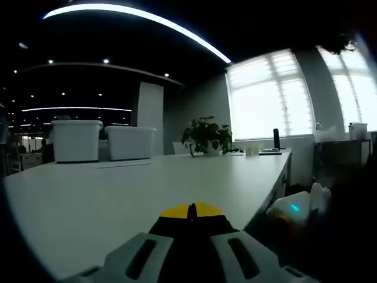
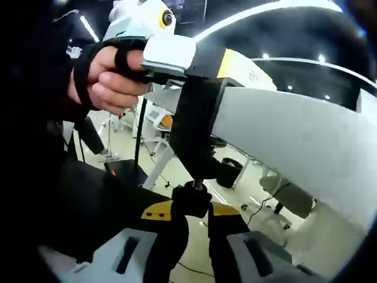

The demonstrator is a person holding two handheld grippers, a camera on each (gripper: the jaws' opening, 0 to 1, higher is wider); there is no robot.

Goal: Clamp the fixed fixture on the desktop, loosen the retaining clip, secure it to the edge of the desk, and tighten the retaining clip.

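Right now your black C-shaped fixture [image 2: 197, 127] sits over the edge of the white desk [image 2: 294, 135], its upper arm on the top face and its lower arm hanging beneath, with the threaded screw pointing down from it. In the right gripper view your right gripper [image 2: 191, 215] has its jaws closed on the round black knob [image 2: 191, 199] at the foot of that screw, which I take to be the retaining clip. The left gripper [image 2: 177, 56], held in your gloved hand [image 2: 103, 73], presses on the fixture from above, near its top; from that angle you cannot see how its jaws stand. In the left gripper view its yellow-tipped jaws [image 1: 189, 211] look drawn together, low over the desktop, with two white bins [image 1: 103, 140] and a potted plant [image 1: 206, 135] far off across the desk. The fixture looks like rigid metal or hard plastic, fairly heavy for its size, so it should not flex; it may, though, tip or slide on the smooth desk edge until the screw bites. Judging by this, you are at the tightening stage. Keep your hold on the knob's rim, since it is small and could slip, and keep the top pinned down while you turn.
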